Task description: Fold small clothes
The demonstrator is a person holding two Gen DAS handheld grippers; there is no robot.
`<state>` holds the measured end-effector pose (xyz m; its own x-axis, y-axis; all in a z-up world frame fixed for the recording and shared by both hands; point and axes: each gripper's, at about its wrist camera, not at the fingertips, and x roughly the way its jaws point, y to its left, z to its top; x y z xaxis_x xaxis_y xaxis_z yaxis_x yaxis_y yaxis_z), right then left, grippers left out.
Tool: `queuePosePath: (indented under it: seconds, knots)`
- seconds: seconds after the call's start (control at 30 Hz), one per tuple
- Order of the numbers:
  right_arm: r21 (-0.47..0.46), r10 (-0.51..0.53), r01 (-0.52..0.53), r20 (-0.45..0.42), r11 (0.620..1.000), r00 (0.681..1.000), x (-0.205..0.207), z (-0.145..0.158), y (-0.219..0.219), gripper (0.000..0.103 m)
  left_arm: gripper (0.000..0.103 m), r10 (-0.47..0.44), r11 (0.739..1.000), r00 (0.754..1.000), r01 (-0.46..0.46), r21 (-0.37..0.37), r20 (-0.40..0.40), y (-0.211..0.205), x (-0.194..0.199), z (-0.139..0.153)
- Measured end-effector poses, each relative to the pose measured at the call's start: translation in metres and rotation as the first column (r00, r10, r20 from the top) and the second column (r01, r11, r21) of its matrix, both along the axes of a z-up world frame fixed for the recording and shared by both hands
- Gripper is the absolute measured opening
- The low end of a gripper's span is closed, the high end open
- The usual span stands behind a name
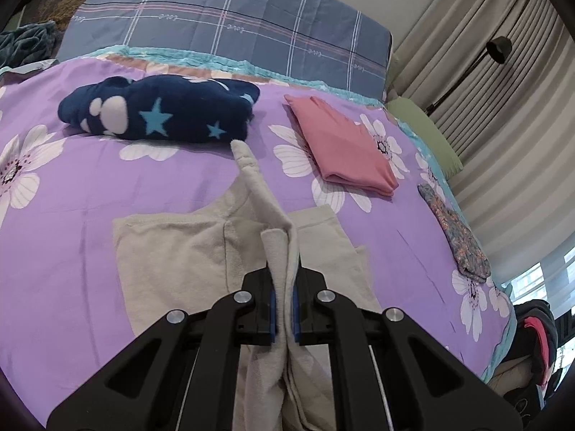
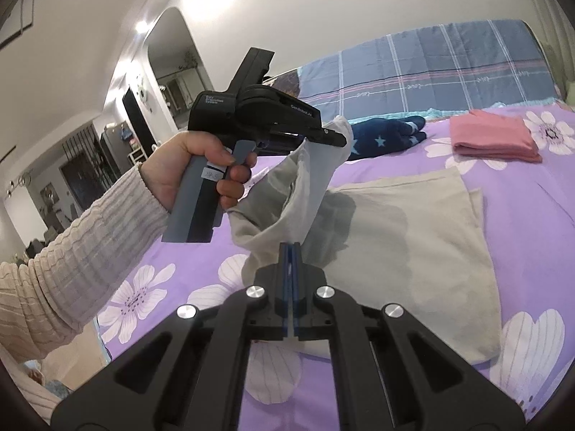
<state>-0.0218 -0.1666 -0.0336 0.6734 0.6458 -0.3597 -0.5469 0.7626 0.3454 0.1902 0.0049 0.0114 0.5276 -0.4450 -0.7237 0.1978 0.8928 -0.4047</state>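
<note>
Beige garment (image 2: 402, 237) is pictured spread on the bed (image 2: 532, 222), over a purple flowered cover, with one end lifted clear of the rest. The lifted edge is pinched by the left hand-held gripper (image 1: 284, 305), whose jaws are closed on a bunched fold of the cloth; in the right wrist view the same tool (image 2: 332, 136) is seen raised in the person's left hand (image 2: 194, 172), fabric draped below it. The right hand-held gripper (image 2: 291, 287) is shown with its blue pads drawn together, nipping a thin edge of the same cloth lower down.

The fold in hand is judged best served if both pinched points are carried across together, kept level, so that the raised edge is laid squarely over the flat part and no slack is trapped beneath.

Beyond, a folded pink garment (image 1: 345, 147) and a navy star-print fleece (image 1: 161, 107) are seen lying well apart from the work, near the checked pillow (image 1: 230, 21).
</note>
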Motion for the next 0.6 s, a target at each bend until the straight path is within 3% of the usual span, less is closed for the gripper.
queuePosePath:
  seconds: [0.3, 0.6]
  knots:
    - [0.065, -0.086, 0.090, -0.057, 0.994, 0.995, 0.004, -0.018, -0.052, 0.001, 0.006, -0.055, 0.998, 0.998, 0.056, 0.025, -0.034, -0.058, 0.014, -0.014]
    - [0.106, -0.159, 0.178, -0.168, 0.978, 0.973, 0.008, -0.051, -0.092, 0.001, 0.006, -0.087, 0.987, 0.991, 0.100, 0.129, -0.100, -0.119, 0.031, -0.044]
